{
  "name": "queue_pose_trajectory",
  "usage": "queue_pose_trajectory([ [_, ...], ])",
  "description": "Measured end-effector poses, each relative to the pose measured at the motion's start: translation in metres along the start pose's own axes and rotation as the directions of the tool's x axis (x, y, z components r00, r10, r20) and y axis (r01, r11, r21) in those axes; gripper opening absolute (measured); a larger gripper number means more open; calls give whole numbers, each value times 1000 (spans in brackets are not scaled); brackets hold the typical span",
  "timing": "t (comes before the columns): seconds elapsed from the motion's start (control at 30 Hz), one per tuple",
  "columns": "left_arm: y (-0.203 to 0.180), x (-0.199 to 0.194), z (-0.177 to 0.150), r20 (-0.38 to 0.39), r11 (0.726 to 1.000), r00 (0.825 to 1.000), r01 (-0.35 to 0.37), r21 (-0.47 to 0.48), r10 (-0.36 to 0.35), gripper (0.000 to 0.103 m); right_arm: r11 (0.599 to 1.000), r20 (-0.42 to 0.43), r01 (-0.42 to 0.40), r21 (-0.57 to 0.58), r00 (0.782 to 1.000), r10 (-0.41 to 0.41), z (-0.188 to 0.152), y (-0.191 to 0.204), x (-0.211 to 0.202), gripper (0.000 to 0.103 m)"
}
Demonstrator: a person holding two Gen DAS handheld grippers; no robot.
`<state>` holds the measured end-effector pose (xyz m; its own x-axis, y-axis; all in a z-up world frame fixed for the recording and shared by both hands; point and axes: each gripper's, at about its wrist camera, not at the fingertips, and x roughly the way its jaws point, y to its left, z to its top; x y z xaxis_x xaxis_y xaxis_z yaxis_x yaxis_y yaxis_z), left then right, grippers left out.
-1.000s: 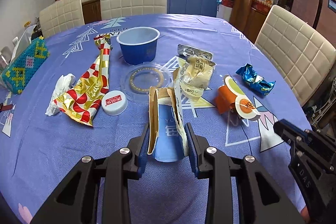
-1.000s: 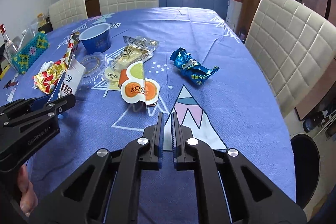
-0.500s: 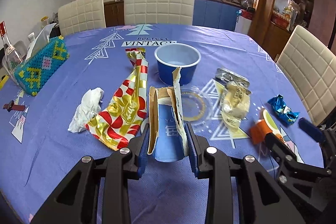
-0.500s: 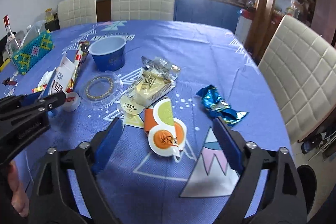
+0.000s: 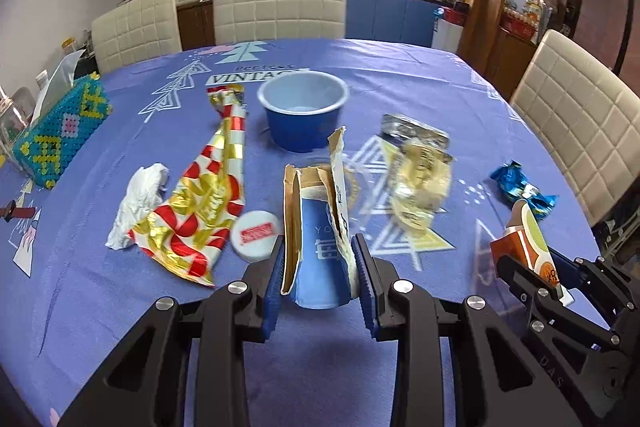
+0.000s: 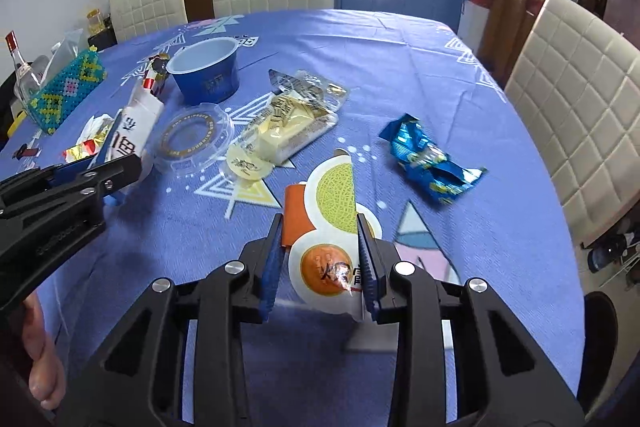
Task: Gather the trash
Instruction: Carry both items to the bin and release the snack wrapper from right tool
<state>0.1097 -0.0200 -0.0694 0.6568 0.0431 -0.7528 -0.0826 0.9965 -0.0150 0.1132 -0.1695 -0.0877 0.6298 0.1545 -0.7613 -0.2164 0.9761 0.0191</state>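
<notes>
While the left gripper (image 5: 320, 267) pinches a torn blue carton (image 5: 318, 239) upright between its pads, a tissue (image 5: 138, 203), a red-and-gold wrapper (image 5: 204, 203) and a white cap (image 5: 255, 235) lie to its left on the blue tablecloth (image 5: 400, 75). Farther off stands a blue cup (image 5: 302, 115). On the right, the right gripper (image 6: 322, 259), partly closed, has its pads against an orange-and-white wrapper (image 6: 324, 227); a blue wrapper (image 6: 426, 159) lies beyond, to its right.

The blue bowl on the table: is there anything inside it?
The blue bowl looks empty: its pale inner wall and part of the floor show nothing. The near rim hides the closest part of the bottom in both views.
</notes>
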Motion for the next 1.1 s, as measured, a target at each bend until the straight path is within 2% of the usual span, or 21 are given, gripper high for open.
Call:
queue_pose_trajectory([
  [0.37,-88,-31,-17,15,984,994,101,145,-105,32,989,43,101,109,993,-106,-41,-73,-60,36],
  [0.77,-195,-49,-34,-6,927,975,213,309,-222,32,953,46,189,239,978,-205,-79,-154,-95,37],
  [1.1,-252,-50,-40,-23,893,966,247,377,-258,32,918,40,234,320,965,-260,-99,-210,-108,38],
])
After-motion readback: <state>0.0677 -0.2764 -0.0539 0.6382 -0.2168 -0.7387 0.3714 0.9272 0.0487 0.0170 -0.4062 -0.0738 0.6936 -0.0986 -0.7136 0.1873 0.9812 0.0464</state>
